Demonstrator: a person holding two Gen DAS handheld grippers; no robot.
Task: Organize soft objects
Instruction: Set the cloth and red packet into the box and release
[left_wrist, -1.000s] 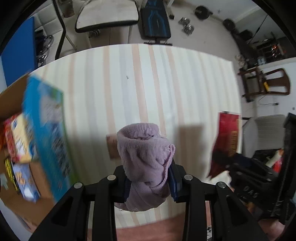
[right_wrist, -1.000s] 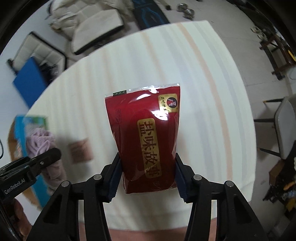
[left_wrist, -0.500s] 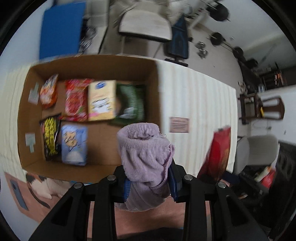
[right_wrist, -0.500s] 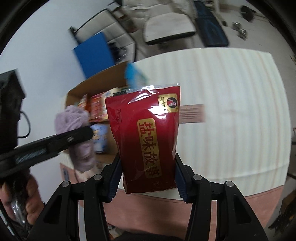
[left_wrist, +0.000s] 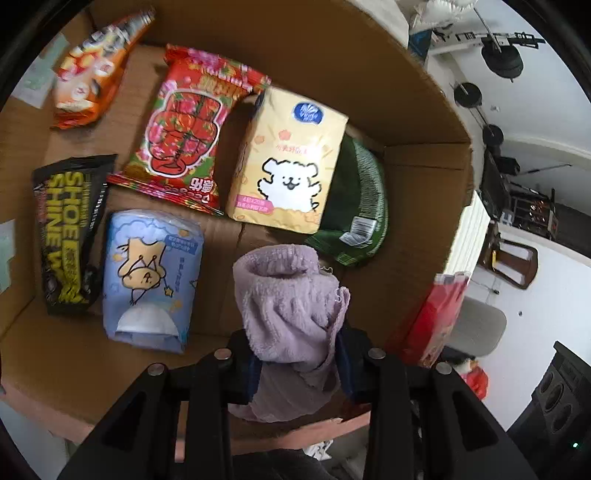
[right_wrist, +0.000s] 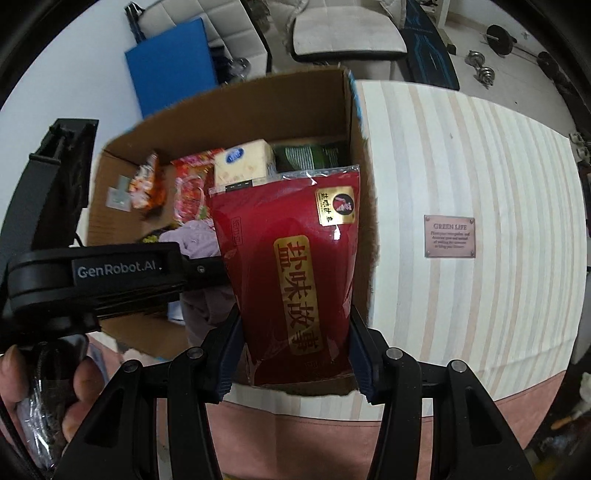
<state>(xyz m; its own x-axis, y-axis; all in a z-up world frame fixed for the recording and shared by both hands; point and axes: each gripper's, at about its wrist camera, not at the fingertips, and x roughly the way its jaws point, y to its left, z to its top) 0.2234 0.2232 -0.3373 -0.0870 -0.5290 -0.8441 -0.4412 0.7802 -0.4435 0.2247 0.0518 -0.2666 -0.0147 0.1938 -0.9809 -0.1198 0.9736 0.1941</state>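
Left wrist view, contents of the open cardboard box (left_wrist: 417, 92) read left to right: black "SHOE SHINE" pouch (left_wrist: 68, 232) flat against the left wall; orange snack bag (left_wrist: 92, 77) in the far-left corner; light blue tissue pack (left_wrist: 151, 277) just beside the black pouch; red floral packet (left_wrist: 184, 125) beyond it, its lower edge overlapping the box floor crease; yellow tissue pack with a white dog print (left_wrist: 291, 162) touching the red packet on its right; dark green packet (left_wrist: 358, 206) partly under the yellow pack, near the right wall. Left gripper (left_wrist: 295, 354) has its fingers clamped on a rolled lilac towel (left_wrist: 288, 306), held over the bare near-right part of the box floor; whether the towel touches the floor cannot be told. Right wrist view: left gripper body enters from the left over the box interior, with the person's hand (right_wrist: 44, 398) on its handle. Right gripper (right_wrist: 295, 365) has its fingers pressed on both lower edges of a red pouch with gold characters (right_wrist: 295, 273), upright, positioned over the box's near-right corner. To the right, the striped surface (right_wrist: 498, 155) carries a small brown "GREEN LIFE" label (right_wrist: 449, 236), well apart from the box.
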